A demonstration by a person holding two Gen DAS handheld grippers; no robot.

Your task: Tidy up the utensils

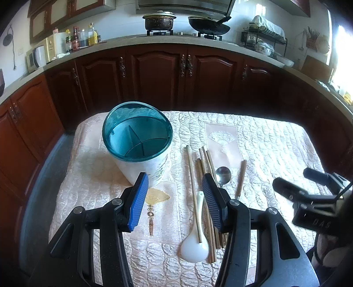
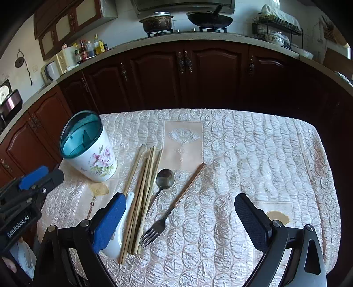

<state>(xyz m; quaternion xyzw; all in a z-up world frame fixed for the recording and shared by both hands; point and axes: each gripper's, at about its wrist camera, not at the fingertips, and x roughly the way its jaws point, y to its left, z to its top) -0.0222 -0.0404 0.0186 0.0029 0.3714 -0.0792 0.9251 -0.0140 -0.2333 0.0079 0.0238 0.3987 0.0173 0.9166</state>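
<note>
A white flowered utensil holder (image 1: 141,170) (image 2: 92,159) with a teal divided insert stands empty at the table's left. To its right lie several wooden chopsticks (image 1: 193,174) (image 2: 141,194), a metal spoon (image 1: 223,174) (image 2: 165,176), a wood-handled fork (image 1: 241,176) (image 2: 154,230) and a white ceramic spoon (image 1: 195,245) (image 2: 114,238). My left gripper (image 1: 175,183) (image 2: 44,176) hovers open over the near side of the holder and the chopsticks, holding nothing. Also open and empty, my right gripper (image 2: 179,198) (image 1: 293,178) hangs above the fork and chopsticks.
A quilted pale cloth (image 2: 253,159) covers the table, bare on its right half. Dark wooden cabinets (image 1: 154,75) under a counter ring the far side. On the stove stand a pot (image 1: 158,21) and a wok (image 1: 208,25), with bottles (image 1: 83,37) at left.
</note>
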